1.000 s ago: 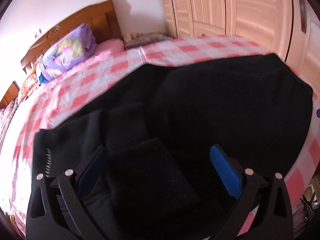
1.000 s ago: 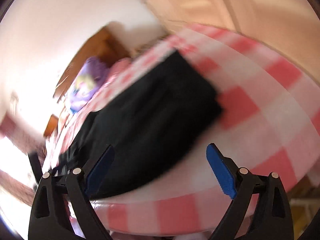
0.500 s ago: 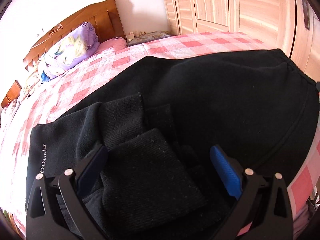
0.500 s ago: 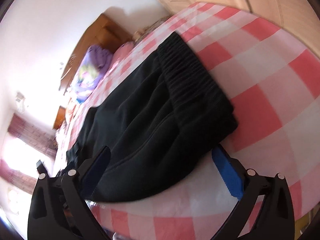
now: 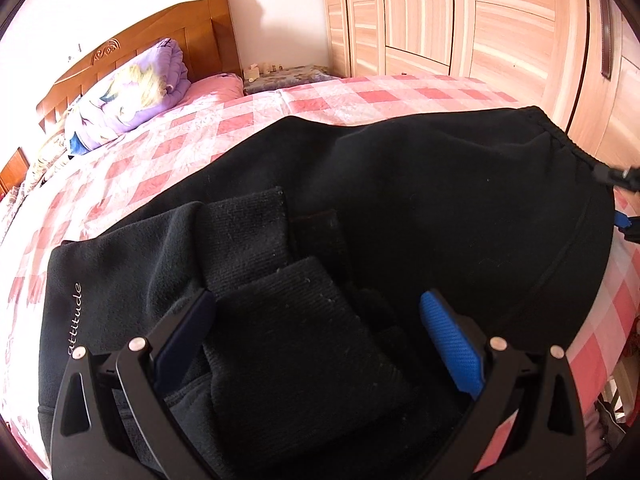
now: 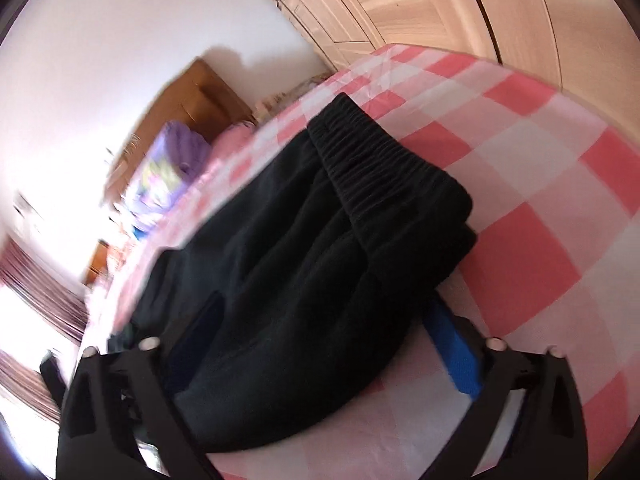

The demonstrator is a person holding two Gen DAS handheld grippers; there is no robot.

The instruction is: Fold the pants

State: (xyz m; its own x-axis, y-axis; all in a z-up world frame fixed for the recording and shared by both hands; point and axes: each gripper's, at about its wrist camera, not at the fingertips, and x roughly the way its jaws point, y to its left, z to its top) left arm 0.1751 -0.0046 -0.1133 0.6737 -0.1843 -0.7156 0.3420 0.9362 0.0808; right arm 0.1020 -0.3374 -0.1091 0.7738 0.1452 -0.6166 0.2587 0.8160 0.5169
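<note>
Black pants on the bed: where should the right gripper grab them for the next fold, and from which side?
Probably the waistband end: take the near corner of the black pants just below the ribbed elastic waistband, coming in low from the bed's near edge. That folded edge is thick and sits between the right gripper's fingers, whose jaws have just been closing; the checked bedsheet beside it lies flat.

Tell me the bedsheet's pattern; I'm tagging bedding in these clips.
Pink-and-white checks on the bedsheet, clearest in the right wrist view.

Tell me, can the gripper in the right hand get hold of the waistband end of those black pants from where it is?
Probably yes. The right gripper already has the black pants between its fingers, which have just been closing, and the waistband lies just ahead, uncovered.
</note>
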